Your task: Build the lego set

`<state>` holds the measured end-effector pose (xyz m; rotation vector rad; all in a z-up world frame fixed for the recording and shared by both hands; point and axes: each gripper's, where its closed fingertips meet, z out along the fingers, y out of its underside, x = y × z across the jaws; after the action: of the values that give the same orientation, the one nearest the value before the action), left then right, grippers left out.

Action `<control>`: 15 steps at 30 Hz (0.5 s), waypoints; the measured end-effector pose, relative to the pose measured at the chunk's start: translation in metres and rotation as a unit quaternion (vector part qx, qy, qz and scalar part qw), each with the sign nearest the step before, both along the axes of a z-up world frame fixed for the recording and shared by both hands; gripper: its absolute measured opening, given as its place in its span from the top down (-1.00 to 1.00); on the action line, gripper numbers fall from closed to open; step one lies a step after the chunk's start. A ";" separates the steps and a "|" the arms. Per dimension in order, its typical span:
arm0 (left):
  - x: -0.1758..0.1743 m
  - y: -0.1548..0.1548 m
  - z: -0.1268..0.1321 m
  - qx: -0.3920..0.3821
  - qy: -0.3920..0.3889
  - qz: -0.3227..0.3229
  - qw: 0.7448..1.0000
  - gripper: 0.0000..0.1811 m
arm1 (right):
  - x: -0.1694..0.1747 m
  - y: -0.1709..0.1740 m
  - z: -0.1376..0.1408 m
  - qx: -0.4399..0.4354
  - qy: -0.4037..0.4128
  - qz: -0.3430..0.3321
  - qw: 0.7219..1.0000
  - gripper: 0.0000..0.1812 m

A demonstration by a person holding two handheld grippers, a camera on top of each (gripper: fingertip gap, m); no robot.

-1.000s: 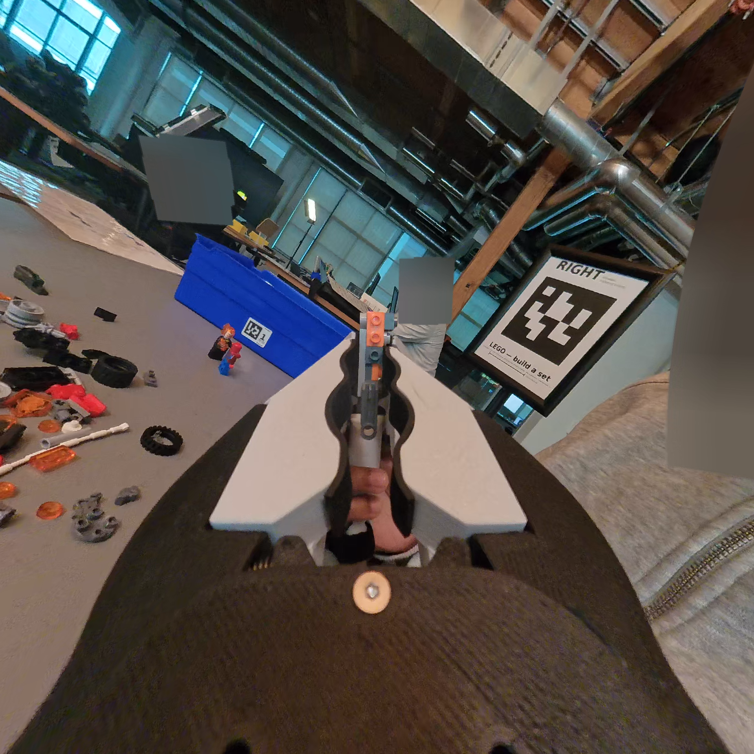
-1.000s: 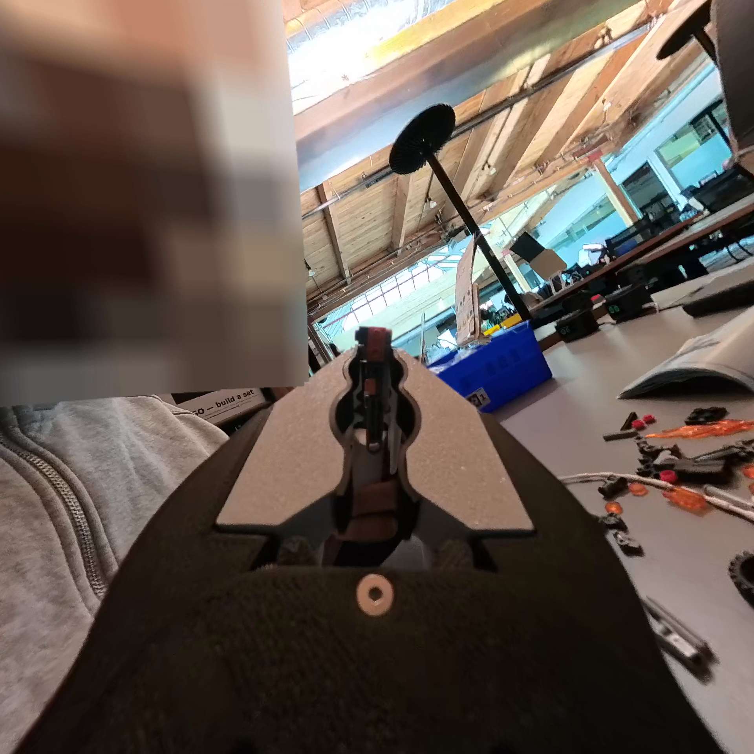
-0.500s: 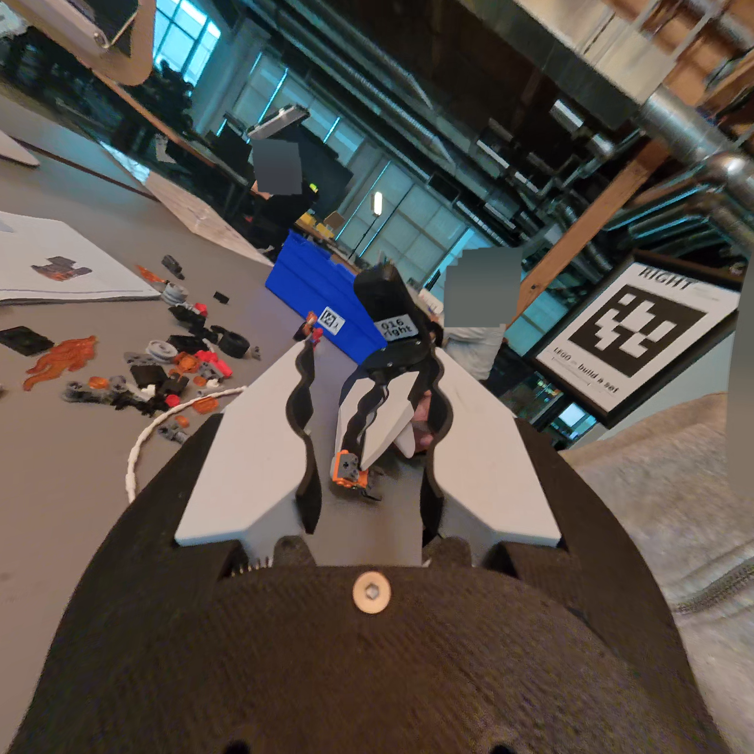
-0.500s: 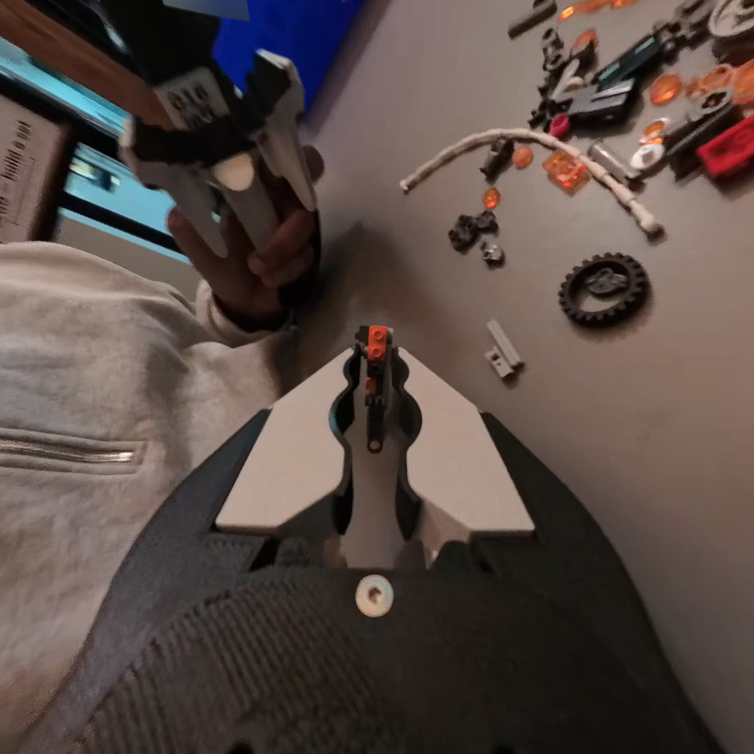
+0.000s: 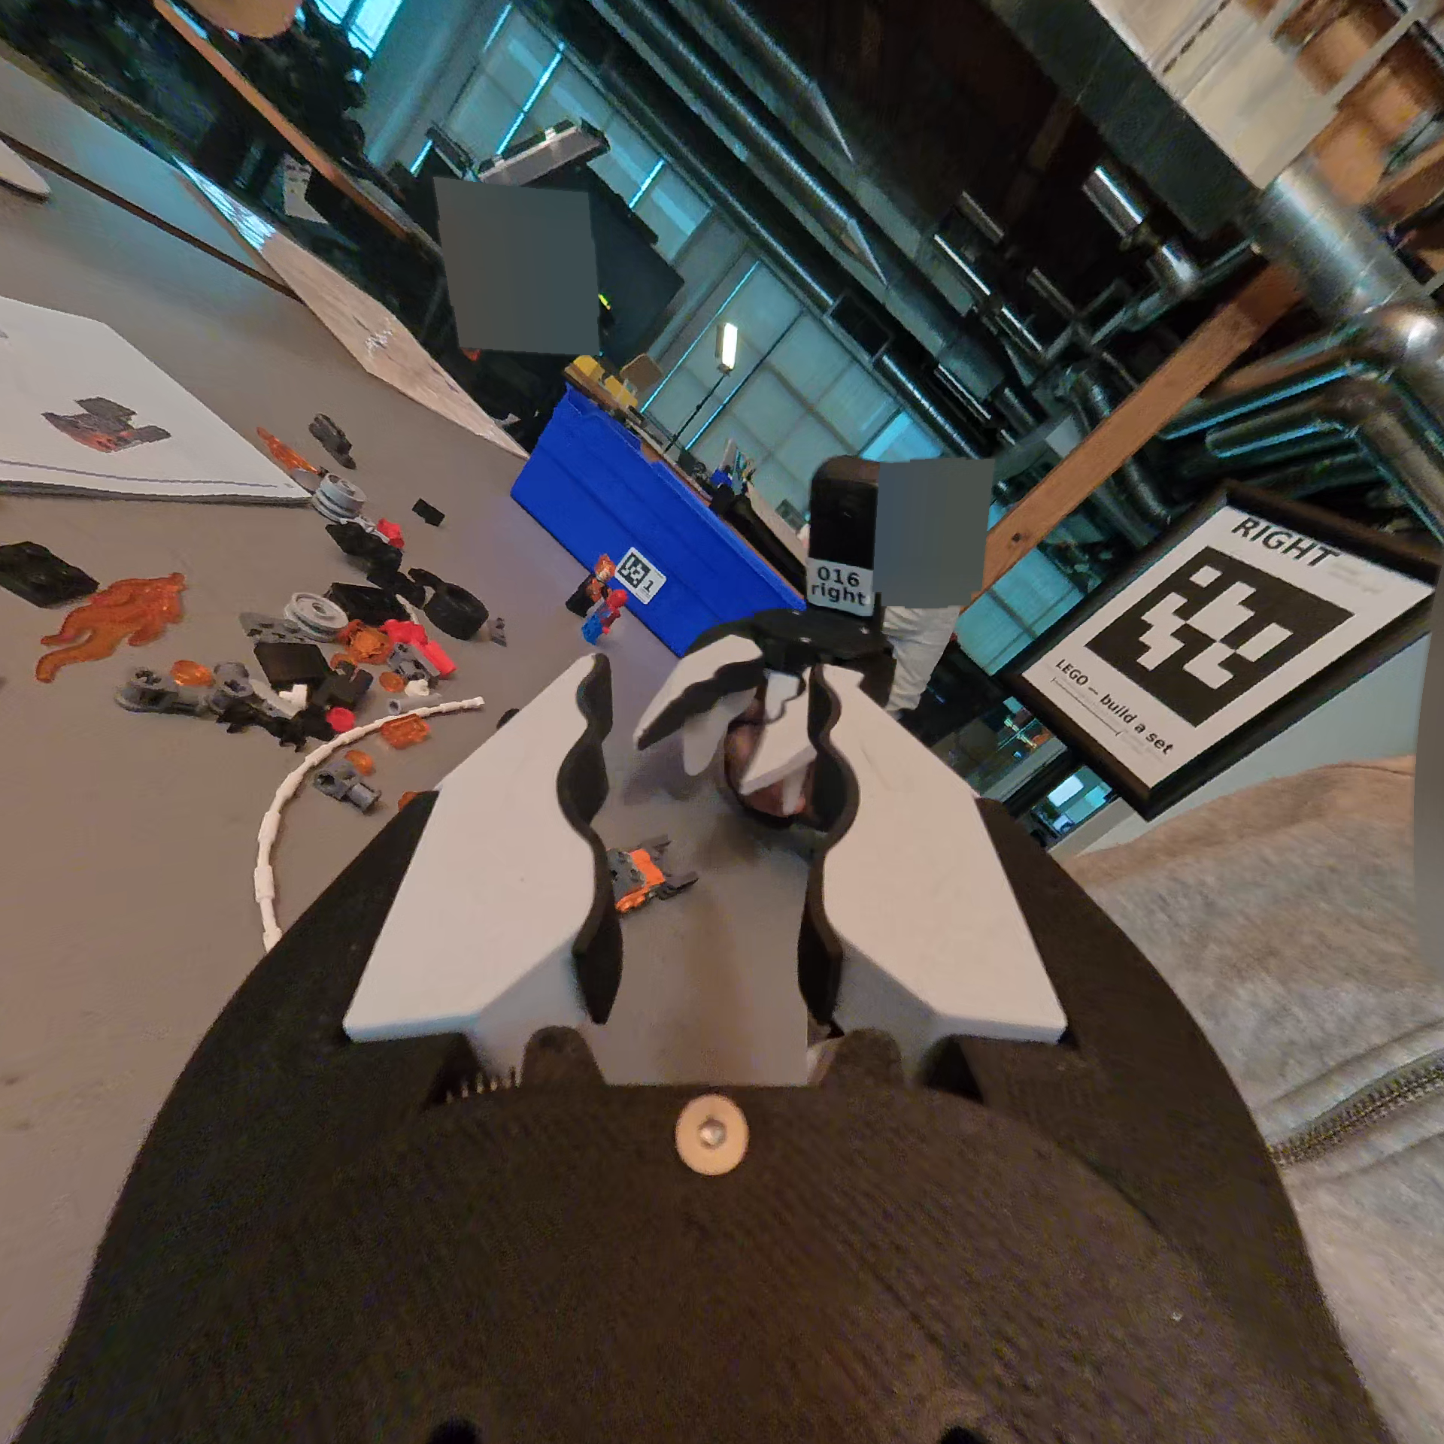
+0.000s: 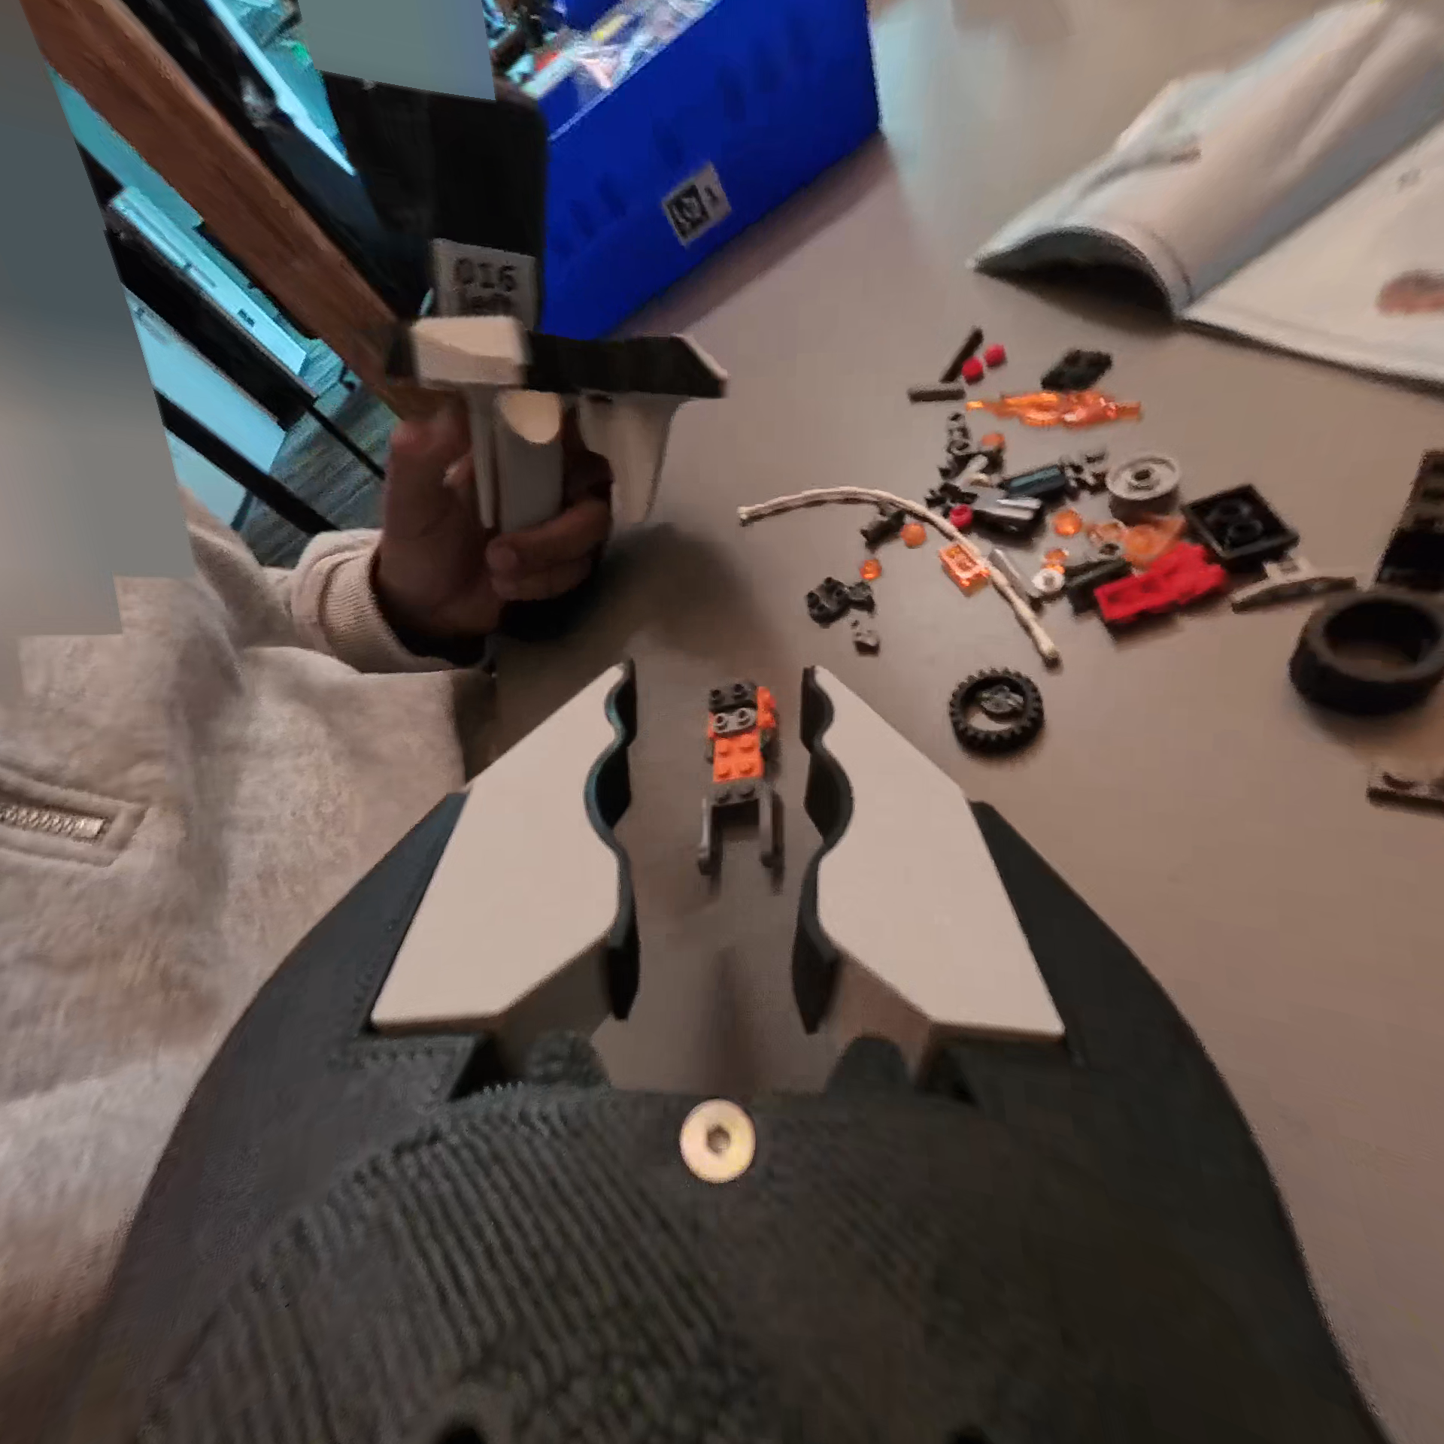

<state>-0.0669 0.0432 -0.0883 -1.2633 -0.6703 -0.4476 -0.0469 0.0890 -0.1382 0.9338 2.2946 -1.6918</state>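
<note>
Grey table (image 6: 1016, 898) in a workshop: 1 small orange-and-grey lego assembly (image 6: 737, 762) lies flat between the spread, empty right gripper (image 6: 715, 695), likely released for regripping. Left gripper (image 5: 707, 680), also spread, waits at 10 o'clock.
</note>
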 end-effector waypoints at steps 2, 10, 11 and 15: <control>0.000 0.000 0.000 0.000 0.001 0.001 1.000 0.47 | 0.008 -0.002 0.001 0.010 0.037 0.012 0.999 0.52; 0.004 0.003 0.002 0.009 0.000 -0.014 1.000 0.46 | 0.011 -0.005 -0.015 0.102 0.109 0.002 0.989 0.54; 0.003 0.002 0.002 0.012 -0.003 -0.013 1.000 0.45 | 0.010 -0.004 -0.015 0.105 0.119 -0.005 0.987 0.55; 0.001 0.002 0.001 0.022 -0.019 -0.020 0.999 0.44 | 0.009 -0.002 -0.005 0.104 0.176 -0.030 0.978 0.66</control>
<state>-0.0657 0.0449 -0.0873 -1.2300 -0.6652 -0.5176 -0.0384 0.0874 -0.1431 0.7969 2.7416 -1.7910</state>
